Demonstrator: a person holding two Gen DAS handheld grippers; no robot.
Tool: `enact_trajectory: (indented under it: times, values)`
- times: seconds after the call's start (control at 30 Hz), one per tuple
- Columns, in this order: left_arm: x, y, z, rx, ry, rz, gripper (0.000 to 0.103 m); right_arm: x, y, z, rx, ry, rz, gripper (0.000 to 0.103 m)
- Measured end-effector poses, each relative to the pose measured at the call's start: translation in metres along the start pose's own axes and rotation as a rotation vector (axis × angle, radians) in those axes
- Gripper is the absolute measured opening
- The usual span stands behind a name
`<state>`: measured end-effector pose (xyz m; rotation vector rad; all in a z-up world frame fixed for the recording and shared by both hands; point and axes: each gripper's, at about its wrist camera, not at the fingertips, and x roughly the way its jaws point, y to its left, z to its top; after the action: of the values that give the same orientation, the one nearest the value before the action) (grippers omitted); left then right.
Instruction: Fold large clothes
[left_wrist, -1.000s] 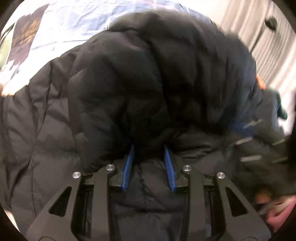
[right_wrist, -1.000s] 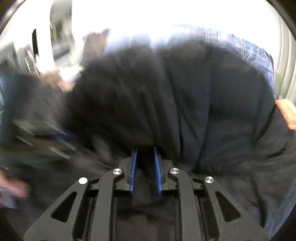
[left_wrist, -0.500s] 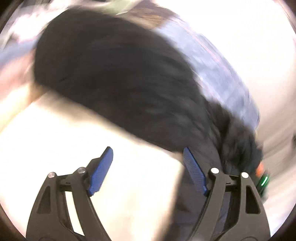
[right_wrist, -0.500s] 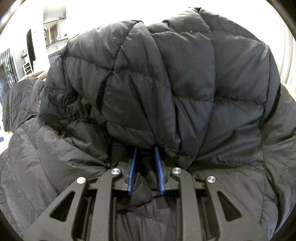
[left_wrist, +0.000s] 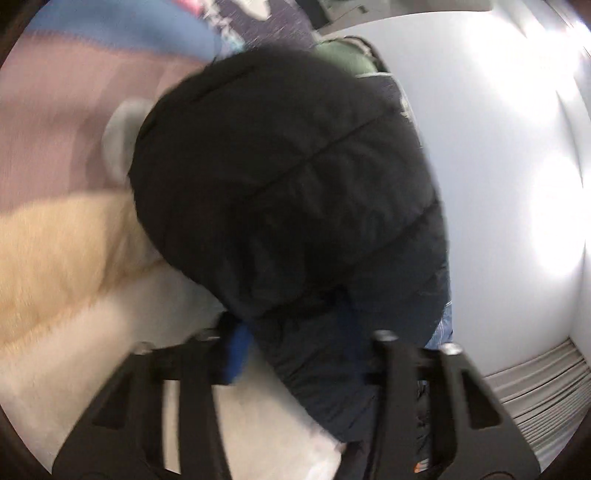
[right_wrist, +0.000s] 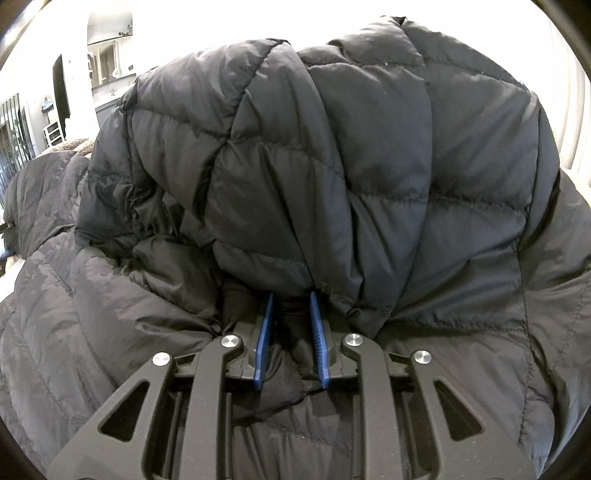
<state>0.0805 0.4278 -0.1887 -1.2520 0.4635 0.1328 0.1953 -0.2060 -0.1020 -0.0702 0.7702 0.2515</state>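
Right gripper (right_wrist: 291, 334) clamped on a fold of black puffer jacket (right_wrist: 332, 177) bulging toward 12 o'clock; left gripper (left_wrist: 306, 350) blurred, jaw state indeterminate.

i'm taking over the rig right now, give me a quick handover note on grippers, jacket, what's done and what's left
Right gripper: shut on a bunch of the black jacket, fabric pinched between the blue pads; the puffy quilted bulk is heaped in front of it.
Left gripper: view is blurred; its jaws stand wide with jacket fabric lying between them, not visibly pinched.
Jacket: bunched in a mound, part resting on a pale surface, with other fabrics behind it.
Done: no neat fold shows yet.
Left: probably regrip with the left, spread the jacket flat, then fold the sleeves and body.
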Motion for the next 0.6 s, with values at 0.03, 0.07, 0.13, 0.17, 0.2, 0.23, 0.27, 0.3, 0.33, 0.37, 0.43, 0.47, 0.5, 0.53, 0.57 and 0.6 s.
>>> enact_trajectory:
  times: [0.03, 0.07, 0.13, 0.17, 0.2, 0.23, 0.27, 0.3, 0.33, 0.37, 0.43, 0.47, 0.5, 0.53, 0.57, 0.6]
  values:
    - [-0.005, -0.010, 0.000, 0.033, -0.013, -0.011, 0.016, 0.000, 0.000, 0.000, 0.000, 0.000, 0.000, 0.022]
    - [-0.012, -0.023, -0.001, 0.074, -0.028, -0.020, 0.012, 0.000, 0.000, 0.000, 0.001, 0.000, 0.001, 0.022]
    - [-0.028, -0.050, -0.003, 0.164, -0.048, -0.065, 0.007, 0.000, 0.000, 0.000, 0.001, 0.000, 0.001, 0.022]
    - [-0.034, -0.061, -0.006, 0.198, -0.052, -0.081, 0.007, -0.001, 0.000, 0.000, 0.001, -0.001, 0.002, 0.022]
    - [-0.039, -0.076, -0.008, 0.237, -0.054, -0.100, 0.007, -0.001, 0.001, 0.000, 0.002, -0.001, 0.003, 0.022]
    - [-0.031, -0.107, -0.019, 0.289, -0.056, -0.121, 0.007, -0.001, 0.001, 0.000, 0.003, -0.002, 0.004, 0.022]
    - [-0.033, -0.124, -0.026, 0.327, -0.055, -0.141, 0.007, -0.001, 0.001, -0.001, 0.004, -0.002, 0.005, 0.022]
    - [-0.035, -0.144, -0.032, 0.378, -0.054, -0.167, 0.007, -0.001, 0.001, -0.001, 0.005, -0.002, 0.006, 0.022]
    - [-0.033, -0.169, -0.045, 0.441, -0.054, -0.189, 0.007, -0.001, 0.001, -0.001, 0.006, -0.003, 0.007, 0.022]
    - [-0.029, -0.194, -0.058, 0.513, -0.055, -0.207, 0.007, -0.001, 0.001, -0.001, 0.006, -0.004, 0.007, 0.022]
    - [-0.024, -0.243, -0.094, 0.671, -0.043, -0.259, 0.007, -0.001, 0.000, -0.001, 0.006, -0.004, 0.007, 0.022]
    - [-0.021, -0.265, -0.119, 0.751, -0.024, -0.286, 0.007, -0.001, 0.000, -0.001, 0.006, -0.004, 0.007, 0.022]
    - [-0.012, -0.294, -0.147, 0.845, 0.009, -0.317, 0.007, -0.001, 0.000, -0.001, 0.008, -0.004, 0.009, 0.022]
    - [0.001, -0.314, -0.171, 0.908, 0.055, -0.341, 0.007, -0.002, -0.001, -0.001, 0.011, -0.004, 0.012, 0.022]
    - [0.007, -0.324, -0.193, 0.950, 0.103, -0.356, 0.007, -0.003, -0.003, -0.001, 0.019, -0.006, 0.019, 0.022]
    - [0.024, -0.339, -0.228, 1.021, 0.191, -0.370, 0.007, -0.005, -0.005, 0.000, 0.029, -0.006, 0.027, 0.022]
